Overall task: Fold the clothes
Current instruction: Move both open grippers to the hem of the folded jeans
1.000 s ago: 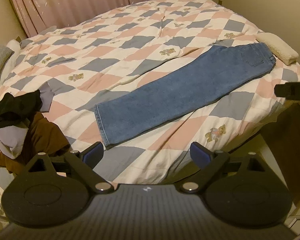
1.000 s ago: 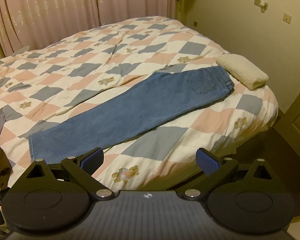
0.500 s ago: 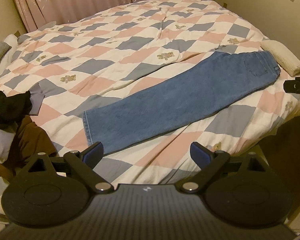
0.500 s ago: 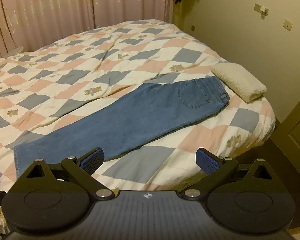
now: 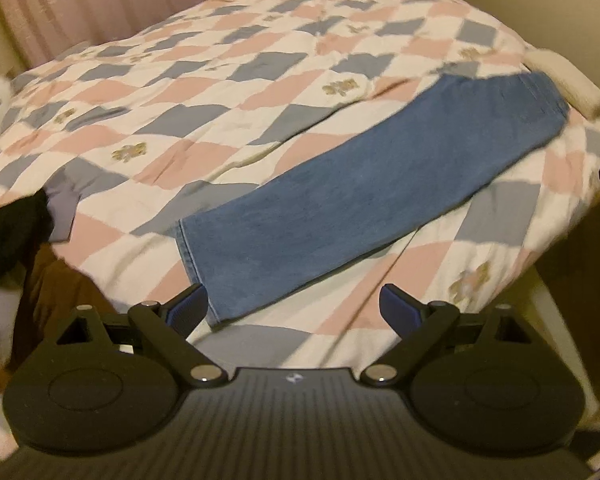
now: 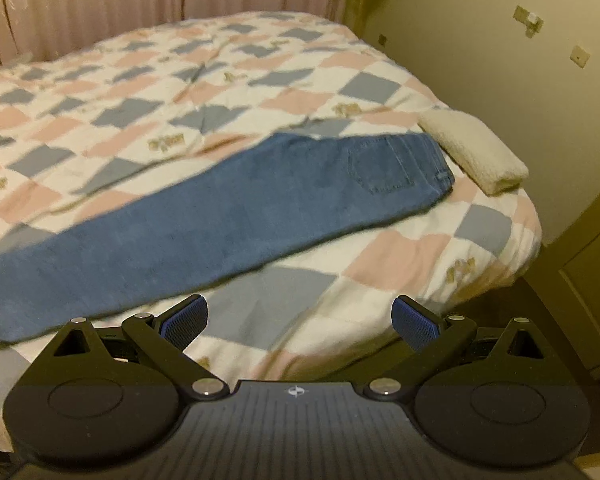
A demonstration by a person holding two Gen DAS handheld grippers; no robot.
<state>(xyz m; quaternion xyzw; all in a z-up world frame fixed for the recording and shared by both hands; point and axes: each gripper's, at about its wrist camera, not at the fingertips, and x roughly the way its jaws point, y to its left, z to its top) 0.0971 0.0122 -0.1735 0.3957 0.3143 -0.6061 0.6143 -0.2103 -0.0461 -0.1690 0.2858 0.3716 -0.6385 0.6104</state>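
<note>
A pair of blue jeans (image 5: 364, 196) lies flat and folded lengthwise on the quilt, hem toward me at the left, waistband at the far right. In the right wrist view the jeans (image 6: 236, 220) run from lower left to the back pocket at the upper right. My left gripper (image 5: 294, 308) is open, hovering just short of the hem, its left pad beside the hem corner. My right gripper (image 6: 300, 320) is open above the bed's near edge, below the middle of the jeans. Nothing is held in either.
The checked quilt (image 5: 220, 92) covers the whole bed. A pile of dark, brown and grey clothes (image 5: 16, 248) sits at the left edge. A folded cream towel (image 6: 472, 152) lies beside the waistband. Pink curtains (image 6: 140, 4) hang behind, a wall (image 6: 500, 60) stands right.
Both views have shifted and blurred: my left gripper has come closer to the jeans' hem, and my right gripper has moved in toward the bed, with the waistband and towel now larger.
</note>
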